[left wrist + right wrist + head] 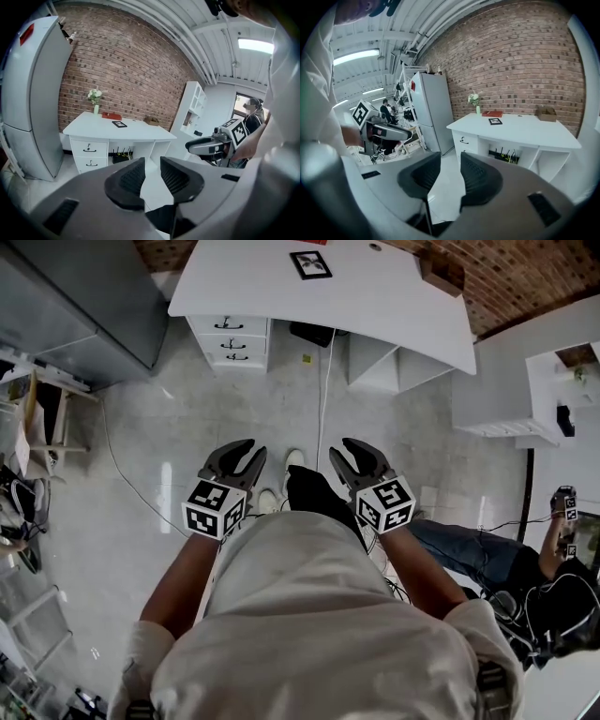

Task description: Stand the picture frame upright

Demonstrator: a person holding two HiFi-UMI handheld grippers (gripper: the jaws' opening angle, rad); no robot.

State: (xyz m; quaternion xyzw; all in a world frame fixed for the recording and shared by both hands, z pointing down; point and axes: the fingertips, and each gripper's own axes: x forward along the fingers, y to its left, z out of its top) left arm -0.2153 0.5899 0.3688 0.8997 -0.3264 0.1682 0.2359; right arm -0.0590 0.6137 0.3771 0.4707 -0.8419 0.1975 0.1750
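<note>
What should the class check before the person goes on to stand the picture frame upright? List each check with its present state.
1. Picture frame lies flat on the desk: ok.
2. Left gripper open and empty: ok.
3. Right gripper open and empty: ok.
4. Grippers close enough to the frame: not ok, bare floor lies between.
5. Frame has a prop behind: cannot tell.

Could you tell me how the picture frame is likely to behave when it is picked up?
The frame looks small and thin, so probably light and stiff. Lying flat on the smooth desk, it may slide. Upright, it could tip.
</note>
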